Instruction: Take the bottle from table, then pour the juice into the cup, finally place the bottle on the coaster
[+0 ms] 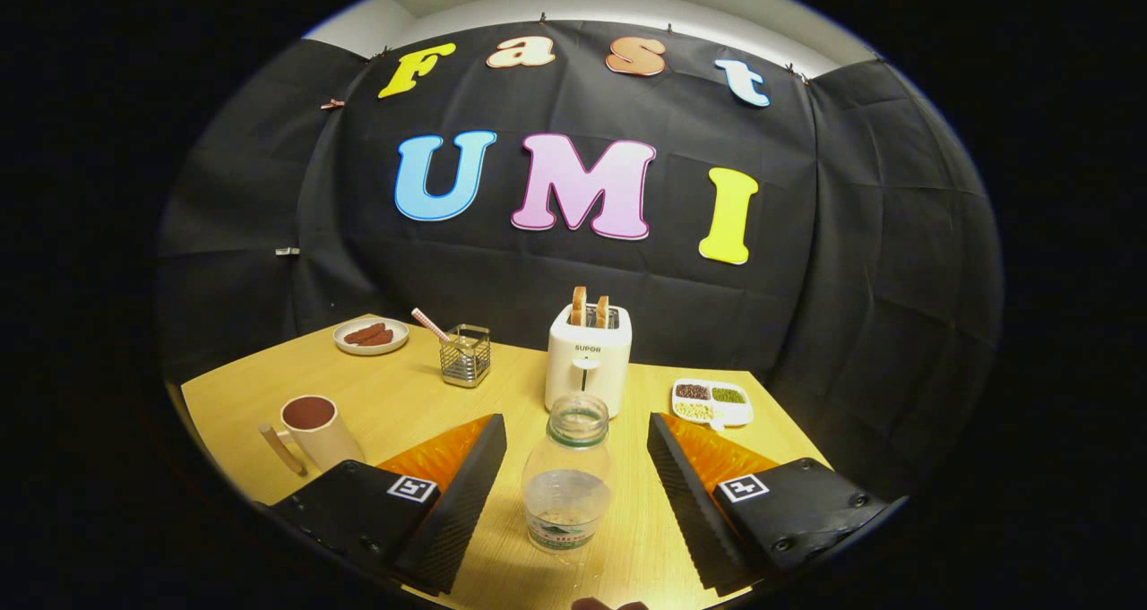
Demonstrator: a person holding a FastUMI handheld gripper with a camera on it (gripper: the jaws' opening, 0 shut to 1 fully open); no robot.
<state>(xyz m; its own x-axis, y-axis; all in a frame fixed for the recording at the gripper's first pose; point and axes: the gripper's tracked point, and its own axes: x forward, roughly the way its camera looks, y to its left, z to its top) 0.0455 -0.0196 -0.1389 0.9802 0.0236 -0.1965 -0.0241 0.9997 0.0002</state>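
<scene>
The claw (575,476) stands apart around the uncapped clear plastic bottle (567,476); an off-centre squeeze could topple it toward the white toaster (587,368) at 12 o'clock.

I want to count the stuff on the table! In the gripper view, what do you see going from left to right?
Cup → plate of sausages → wire basket → bottle, standing untouched between the open gripper's fingers → snack tray.
</scene>
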